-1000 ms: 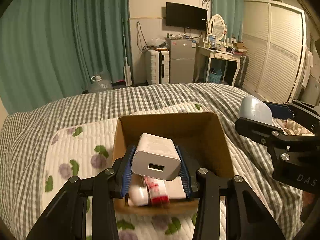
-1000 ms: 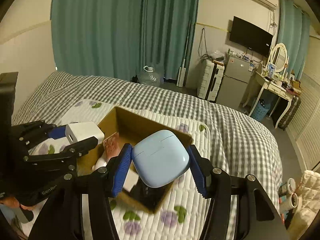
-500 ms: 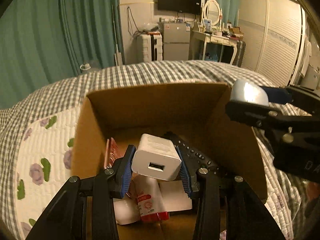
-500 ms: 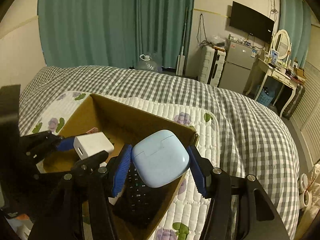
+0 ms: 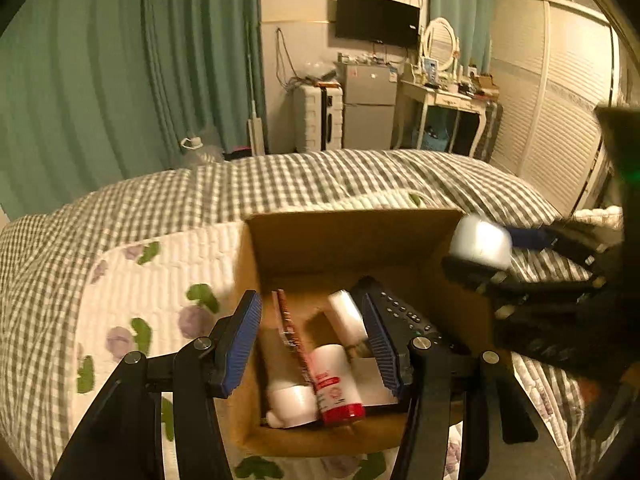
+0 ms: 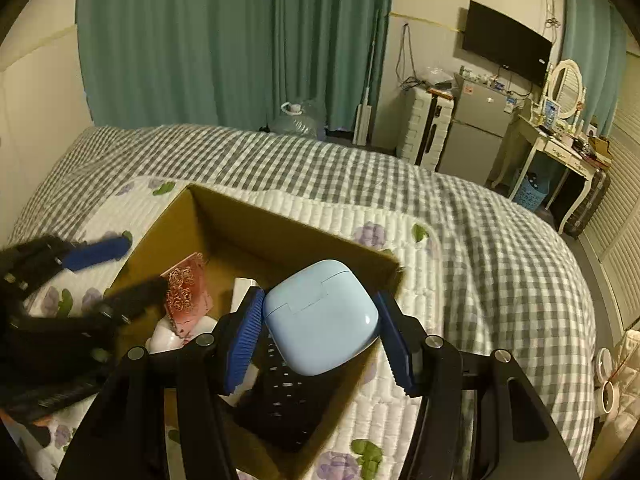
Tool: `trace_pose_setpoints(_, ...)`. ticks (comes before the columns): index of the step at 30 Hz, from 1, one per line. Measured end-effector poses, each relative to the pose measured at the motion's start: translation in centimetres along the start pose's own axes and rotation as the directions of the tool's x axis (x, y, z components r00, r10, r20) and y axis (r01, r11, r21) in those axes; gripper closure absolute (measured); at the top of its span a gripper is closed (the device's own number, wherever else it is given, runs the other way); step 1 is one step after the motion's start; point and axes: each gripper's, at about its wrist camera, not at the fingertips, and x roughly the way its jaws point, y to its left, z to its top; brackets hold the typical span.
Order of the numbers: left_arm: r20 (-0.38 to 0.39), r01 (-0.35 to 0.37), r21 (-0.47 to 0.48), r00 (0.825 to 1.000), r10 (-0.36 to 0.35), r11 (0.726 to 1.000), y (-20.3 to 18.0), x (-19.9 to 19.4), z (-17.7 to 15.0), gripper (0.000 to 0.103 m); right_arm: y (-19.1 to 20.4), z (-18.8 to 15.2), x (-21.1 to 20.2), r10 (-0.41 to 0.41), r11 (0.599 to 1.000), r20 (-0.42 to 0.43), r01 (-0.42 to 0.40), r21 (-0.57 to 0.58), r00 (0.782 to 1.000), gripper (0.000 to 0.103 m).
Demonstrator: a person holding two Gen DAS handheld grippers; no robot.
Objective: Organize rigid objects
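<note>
A cardboard box (image 5: 352, 236) stands on the bed. My left gripper (image 5: 310, 344) is open and empty above it. The white charger (image 5: 347, 316) lies in the box beside a black remote (image 5: 404, 316), a red-capped tube (image 5: 334, 384) and a red card (image 5: 290, 330). My right gripper (image 6: 320, 336) is shut on a light blue earbud case (image 6: 320, 316) over the box's right edge (image 6: 312, 236). The case (image 5: 480, 242) also shows in the left wrist view.
The box sits on a white quilted floral mat (image 5: 160, 280) over a grey checked bedspread (image 6: 500, 240). Green curtains (image 5: 120, 80), a suitcase (image 5: 318, 118), a small fridge (image 5: 368, 104) and a dressing table (image 5: 448, 100) stand beyond the bed.
My left gripper has opened and let go of the white charger, which now lies in the box. My right gripper has kept the blue case and come closer over the box.
</note>
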Motion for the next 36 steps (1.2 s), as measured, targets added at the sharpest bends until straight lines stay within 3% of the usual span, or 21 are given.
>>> trace_pose_setpoints(9, -0.01, -0.049, -0.013, 0.999, 0.049, 0.999, 2.4, 0.9, -1.0, 0.048, 3.1, -1.0, 5.5, 0.047, 0.999, -0.086, -0.045, 0.02, 0.995, 0.046)
trace_pose_setpoints(14, -0.017, -0.047, -0.032, 0.999, 0.047, 0.998, 2.8, 1.1, -1.4, 0.048, 2.5, -0.9, 6.5, 0.093, 0.989, -0.113, -0.078, 0.127, 0.989, 0.043)
trace_pose_setpoints(18, -0.009, -0.046, -0.043, 0.999, 0.045, 0.998, 2.6, -0.4, -1.1, 0.048, 1.9, -0.5, 4.6, 0.032, 0.993, -0.074, -0.024, 0.113, 0.997, 0.04)
trace_pose_setpoints(27, 0.105, -0.047, -0.025, 0.993, 0.049, 0.999, 0.9, -9.1, 1.3, 0.047, 0.6, 1.8, -6.5, -0.048, 0.994, 0.04, 0.044, 0.096, 0.998, 0.04)
trace_pose_setpoints(33, 0.21, -0.035, -0.045, 0.977, 0.044, 0.998, 0.5, -16.6, 3.2, 0.024, 1.1, 3.4, -16.3, -0.101, 0.992, 0.154, 0.088, 0.093, 0.983, 0.04)
trace_pose_setpoints(36, 0.243, -0.033, -0.041, 0.969, 0.042, 0.999, 0.3, -19.1, 3.3, 0.011, 1.5, 3.1, -20.5, -0.111, 0.991, 0.197, 0.094, 0.094, 0.974, 0.035)
